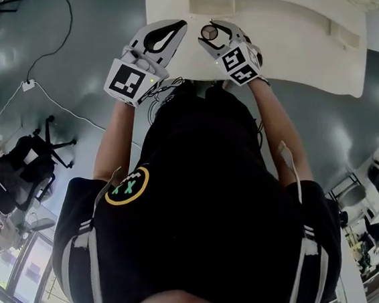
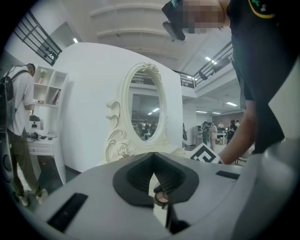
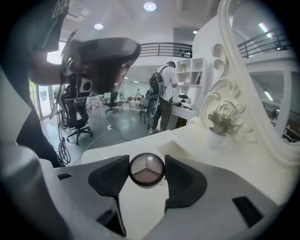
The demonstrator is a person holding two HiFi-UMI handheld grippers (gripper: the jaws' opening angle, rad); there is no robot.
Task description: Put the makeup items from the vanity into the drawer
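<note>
Makeup compact point(image 3: 146, 170), round and dark-rimmed, its pan split into three pinkish-brown wedges: sitting between the dark pads of the right claw point(image 3: 146, 163), which is pinching it on both sides with the open face turned toward that claw's camera. In the head view the compact is hanging over the near edge of the white vanity worktop point(image 1: 301, 51), clear of its surface. Left claw point(image 1: 181, 25): hovering just beside the right one at the same edge, its two tips pressing together and forming a closed teardrop outline. Marker cubes: one riding on the left claw point(image 1: 131, 81), one on the right point(image 1: 239, 62), both facing up toward the head camera. Oval mirror point(image 2: 144, 110) in a carved cream frame: standing at the back of the worktop, showing in the left gripper view. Small potted plant point(image 3: 216, 126): standing on the worktop near the base of the mirror frame. Black office chair point(image 1: 22, 170): standing on the grey floor, well apart to the left. Person with a backpack point(image 3: 161, 96): standing at a white shelf unit in the background.
</note>
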